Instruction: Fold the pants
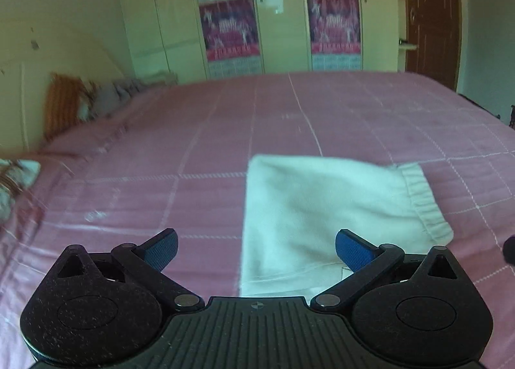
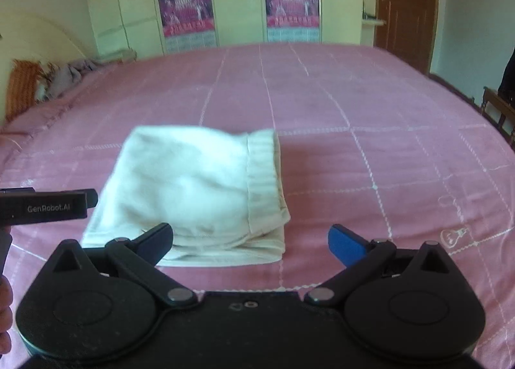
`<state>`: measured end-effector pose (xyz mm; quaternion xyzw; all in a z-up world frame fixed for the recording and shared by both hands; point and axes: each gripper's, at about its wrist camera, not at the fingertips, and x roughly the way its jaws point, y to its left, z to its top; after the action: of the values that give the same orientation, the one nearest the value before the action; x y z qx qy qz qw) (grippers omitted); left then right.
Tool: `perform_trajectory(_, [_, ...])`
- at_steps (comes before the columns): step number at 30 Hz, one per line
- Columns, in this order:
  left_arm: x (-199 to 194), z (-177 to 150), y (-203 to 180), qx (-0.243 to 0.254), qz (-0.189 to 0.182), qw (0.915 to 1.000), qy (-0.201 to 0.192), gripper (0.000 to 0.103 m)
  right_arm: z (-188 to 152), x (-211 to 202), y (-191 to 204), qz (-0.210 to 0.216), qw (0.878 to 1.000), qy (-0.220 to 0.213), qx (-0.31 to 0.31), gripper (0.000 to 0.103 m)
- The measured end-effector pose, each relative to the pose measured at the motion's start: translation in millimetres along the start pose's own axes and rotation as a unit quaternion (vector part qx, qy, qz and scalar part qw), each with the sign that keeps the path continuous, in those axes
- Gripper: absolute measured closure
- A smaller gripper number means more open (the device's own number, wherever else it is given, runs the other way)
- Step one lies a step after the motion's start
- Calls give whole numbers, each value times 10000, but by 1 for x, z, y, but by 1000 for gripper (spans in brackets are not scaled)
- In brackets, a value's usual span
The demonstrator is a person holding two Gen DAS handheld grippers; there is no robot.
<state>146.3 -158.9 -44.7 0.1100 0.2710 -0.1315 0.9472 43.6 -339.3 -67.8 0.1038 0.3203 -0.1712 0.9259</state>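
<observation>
White pants (image 1: 325, 208) lie folded into a compact rectangle on the pink bedspread (image 1: 161, 156), with the ribbed waistband on the right side. My left gripper (image 1: 256, 248) hovers open above the near left part of the pants, with nothing between its blue pads. In the right wrist view the same folded pants (image 2: 190, 189) sit just ahead and to the left. My right gripper (image 2: 251, 242) is open over their near right corner and holds nothing. The left gripper's body (image 2: 45, 207) pokes in from the left edge, next to a hand (image 2: 4, 314).
The pink checked bed (image 2: 370, 131) stretches wide around the pants. Pillows and bunched cloth (image 1: 83, 98) lie at the far left by the headboard. A wardrobe (image 1: 273, 12) with patterned panels and a brown door (image 1: 431, 15) stand beyond the bed. A wooden chair (image 2: 499, 111) is at the right edge.
</observation>
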Motion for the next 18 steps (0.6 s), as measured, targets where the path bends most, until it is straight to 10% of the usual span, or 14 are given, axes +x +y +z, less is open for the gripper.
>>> perform_trajectory(4, [-109, -10, 33, -282, -79, 9985, -456, 0, -26, -104, -10, 473, 9921, -1137, 244, 0])
perform_trajectory(8, [-171, -36, 52, -532, -44, 9955, -777, 0, -54, -147, -19, 738, 9913, -1034, 354, 0])
perform_trajectory(18, [-198, -90, 53, -897, -547, 9941, 279, 0, -81, -231, 15, 1182, 9848, -1161, 513, 0])
